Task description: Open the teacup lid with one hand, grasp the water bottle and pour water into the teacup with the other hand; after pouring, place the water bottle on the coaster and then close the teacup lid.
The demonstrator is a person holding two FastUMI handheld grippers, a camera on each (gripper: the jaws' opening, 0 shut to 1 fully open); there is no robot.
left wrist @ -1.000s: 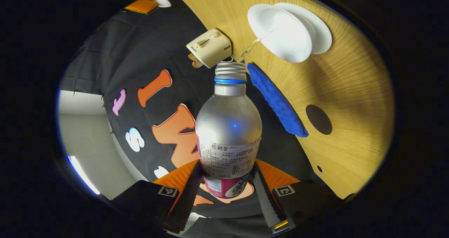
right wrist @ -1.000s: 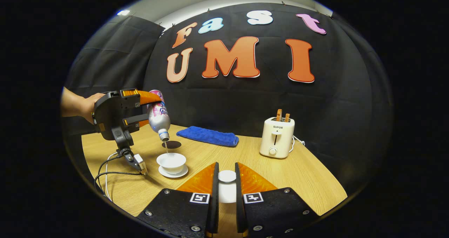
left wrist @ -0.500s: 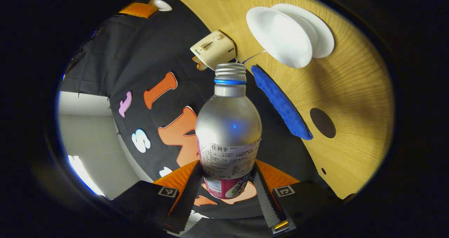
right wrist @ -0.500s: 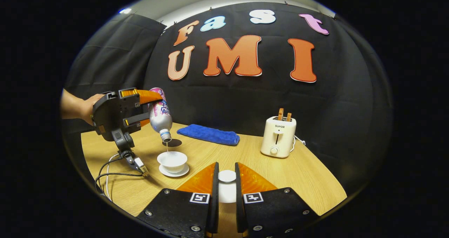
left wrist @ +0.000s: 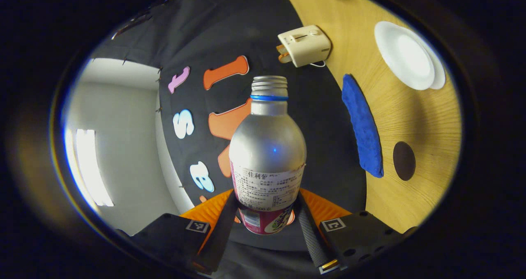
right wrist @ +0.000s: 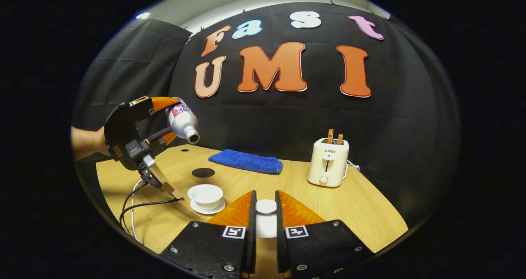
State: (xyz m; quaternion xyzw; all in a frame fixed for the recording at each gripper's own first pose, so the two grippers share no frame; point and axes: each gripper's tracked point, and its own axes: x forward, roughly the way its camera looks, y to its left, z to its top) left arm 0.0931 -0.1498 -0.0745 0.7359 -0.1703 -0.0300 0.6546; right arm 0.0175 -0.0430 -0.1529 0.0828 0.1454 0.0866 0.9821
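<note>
My left gripper [left wrist: 267,223] is shut on a silver water bottle [left wrist: 267,147] with its cap off. In the right gripper view that bottle [right wrist: 183,122] lies about level, mouth to the right, high above the table, and the left gripper [right wrist: 170,121] holds it by the base. No water runs from it. The open white teacup [right wrist: 206,194] sits on its saucer below; it also appears in the left gripper view, teacup [left wrist: 407,61]. My right gripper [right wrist: 266,219] is shut on the white teacup lid [right wrist: 266,207], to the right of the cup. A dark round coaster [right wrist: 203,172] lies behind the cup.
A blue towel [right wrist: 245,161] lies at the back of the wooden table [right wrist: 353,207]. A cream toaster [right wrist: 327,162] stands at the back right. A black cable [right wrist: 133,197] trails from the left gripper to the table's left edge. A person's hand [right wrist: 86,141] holds that gripper.
The left gripper rose and tipped the bottle back from mouth-down to about level; the water stream into the cup has stopped. The right gripper with the lid stayed still.
</note>
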